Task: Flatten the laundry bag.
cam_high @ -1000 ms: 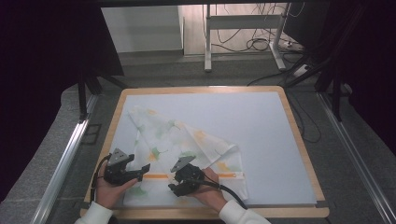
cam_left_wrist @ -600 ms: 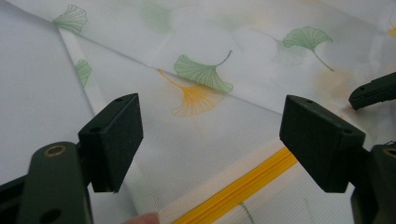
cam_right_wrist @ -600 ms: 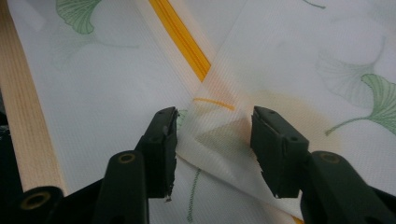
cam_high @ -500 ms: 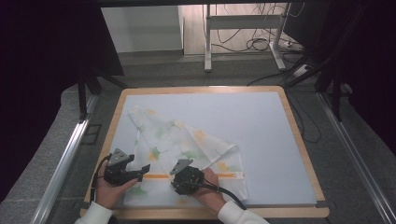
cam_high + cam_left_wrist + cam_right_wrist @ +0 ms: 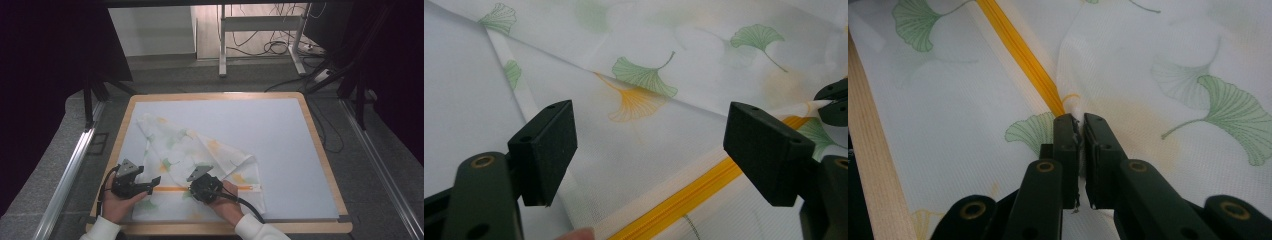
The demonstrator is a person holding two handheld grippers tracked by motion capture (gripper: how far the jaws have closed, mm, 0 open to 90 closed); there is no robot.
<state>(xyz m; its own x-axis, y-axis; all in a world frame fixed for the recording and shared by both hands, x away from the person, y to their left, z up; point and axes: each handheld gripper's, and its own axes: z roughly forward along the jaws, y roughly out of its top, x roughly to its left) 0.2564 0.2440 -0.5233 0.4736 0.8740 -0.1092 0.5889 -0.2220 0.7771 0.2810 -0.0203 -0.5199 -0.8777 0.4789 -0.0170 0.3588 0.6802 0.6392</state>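
A white cloth bag (image 5: 190,150) printed with green and orange ginkgo leaves lies crumpled on the near left of the white board (image 5: 280,130). An orange zipper (image 5: 170,189) runs along its near part. My left gripper (image 5: 151,185) hovers over the bag's left end, jaws wide open (image 5: 649,145) above the fabric and the zipper (image 5: 694,195). My right gripper (image 5: 196,190) points left at the zipper line. In the right gripper view it is shut (image 5: 1079,120), pinching a fold of the cloth where the zipper (image 5: 1018,50) ends.
The board has a wooden rim (image 5: 320,150), whose near edge shows beside the cloth (image 5: 873,165). An aluminium rail (image 5: 65,185) runs along the left. Desk legs and cables (image 5: 270,45) sit on the floor beyond the board. The board's right half is bare.
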